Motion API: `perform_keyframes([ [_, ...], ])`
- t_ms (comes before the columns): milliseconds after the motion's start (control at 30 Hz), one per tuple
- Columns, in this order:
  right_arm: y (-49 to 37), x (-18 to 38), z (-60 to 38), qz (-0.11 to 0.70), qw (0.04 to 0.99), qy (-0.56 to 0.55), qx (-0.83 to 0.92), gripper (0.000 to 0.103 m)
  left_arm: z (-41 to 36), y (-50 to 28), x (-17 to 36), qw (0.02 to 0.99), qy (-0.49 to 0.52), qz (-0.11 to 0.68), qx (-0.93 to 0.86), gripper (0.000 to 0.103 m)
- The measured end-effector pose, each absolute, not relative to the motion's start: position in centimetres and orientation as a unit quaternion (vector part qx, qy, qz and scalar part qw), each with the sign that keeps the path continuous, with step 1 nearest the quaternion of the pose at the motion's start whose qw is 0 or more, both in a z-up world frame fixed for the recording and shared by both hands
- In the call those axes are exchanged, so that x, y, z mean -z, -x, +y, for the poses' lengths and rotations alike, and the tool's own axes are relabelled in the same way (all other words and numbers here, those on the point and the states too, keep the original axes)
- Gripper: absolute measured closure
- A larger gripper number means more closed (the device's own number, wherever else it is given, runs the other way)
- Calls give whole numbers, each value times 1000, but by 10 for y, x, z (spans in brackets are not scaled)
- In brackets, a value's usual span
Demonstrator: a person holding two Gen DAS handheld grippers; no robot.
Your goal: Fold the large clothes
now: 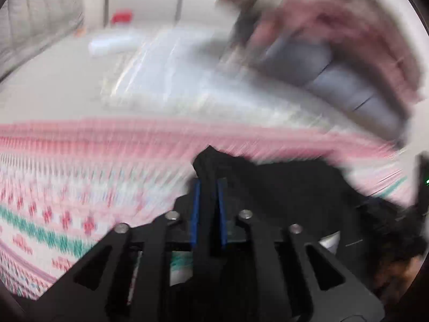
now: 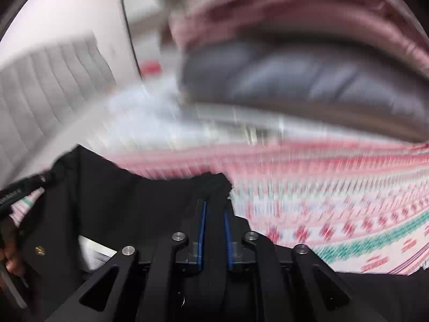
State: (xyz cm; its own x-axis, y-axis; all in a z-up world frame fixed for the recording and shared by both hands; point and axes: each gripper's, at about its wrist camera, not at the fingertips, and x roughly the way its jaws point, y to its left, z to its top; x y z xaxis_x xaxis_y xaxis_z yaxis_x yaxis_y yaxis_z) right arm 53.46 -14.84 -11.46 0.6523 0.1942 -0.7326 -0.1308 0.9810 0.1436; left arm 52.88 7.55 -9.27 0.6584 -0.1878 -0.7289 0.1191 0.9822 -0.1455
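The garment (image 1: 281, 187) lies on the patterned cloth (image 1: 67, 187), held between both tongs.

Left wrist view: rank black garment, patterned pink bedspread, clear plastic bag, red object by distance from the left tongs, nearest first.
1. black garment: pinched in the left tongs, trailing right.
2. patterned pink bedspread: beneath, spreading left.
3. clear plastic bag: beyond the bedspread, centre.
4. red object: far back, upper left, too blurred to identify.

Black garment (image 1: 281, 187), bunched and creased, draped over a pink patterned cloth (image 1: 80, 187), trailing toward four o'clock.
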Motion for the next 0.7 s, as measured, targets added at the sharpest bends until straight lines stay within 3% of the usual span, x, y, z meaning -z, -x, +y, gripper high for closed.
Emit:
perform_keyframes([
  [67,-544,124,-155,436,893,-63,-94,80,99,-516,93,904,102,401,107,79],
  [133,-538,112,-170,441,888,-84,-101,54,115,-503,82,898,123,400,138,54],
  [167,-535,106,-176,447,883,-78,-118,38,126,-492,72,898,105,398,155,50],
  [200,-528,98,-184,442,884,-65,-136,35,132,-488,67,902,79,394,158,49],
  [333,-508,81,-208,452,876,28,-164,33,174,-469,67,891,-29,432,140,44],
  [467,-506,95,-248,491,857,59,-145,33,208,-472,85,856,-1,495,149,44],
  [567,-505,114,-277,522,842,16,-139,34,217,-456,83,859,47,471,195,45],
  [700,-490,107,-285,490,863,2,-121,34,229,-442,68,883,98,411,205,45],
])
